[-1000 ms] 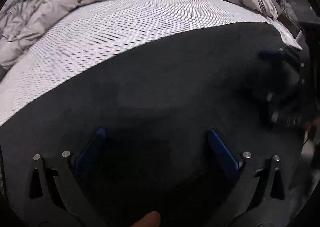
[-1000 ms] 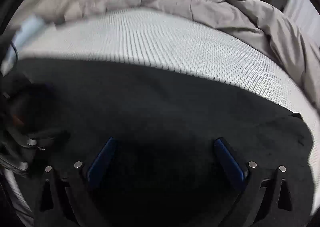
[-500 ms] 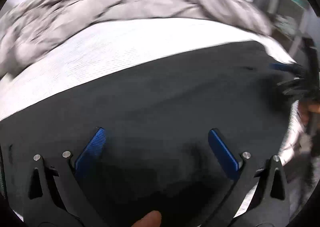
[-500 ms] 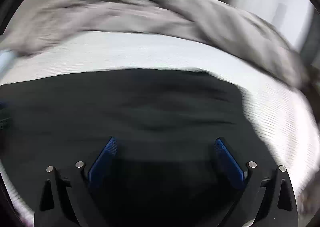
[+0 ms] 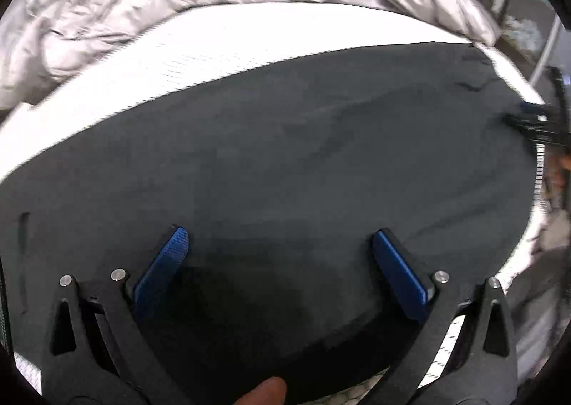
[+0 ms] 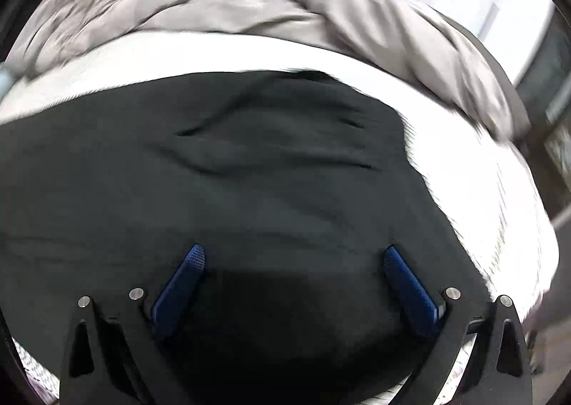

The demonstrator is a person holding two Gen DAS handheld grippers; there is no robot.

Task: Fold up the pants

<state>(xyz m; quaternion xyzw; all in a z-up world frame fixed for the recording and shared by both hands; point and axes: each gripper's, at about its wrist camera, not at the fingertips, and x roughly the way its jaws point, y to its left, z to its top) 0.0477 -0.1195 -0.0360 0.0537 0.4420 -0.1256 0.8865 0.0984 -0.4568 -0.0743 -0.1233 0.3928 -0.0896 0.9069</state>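
The pants [image 5: 285, 162] lie crosswise under both grippers, left gripper [image 5: 278, 248] and right gripper [image 6: 292, 262] gaping wide (empty); the right seems nearer an end.

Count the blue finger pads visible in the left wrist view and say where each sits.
2 clearly: one pad at lower left and one pad at lower right, both over the black pants. A blurred blue bit at the right edge may be another gripper's.

Support: a bed [image 5: 228, 44] covered by a white textured sheet.
Laid on it: black pants [image 5: 285, 162], spread flat.
Far side: a rumpled grey duvet [image 6: 249, 5].
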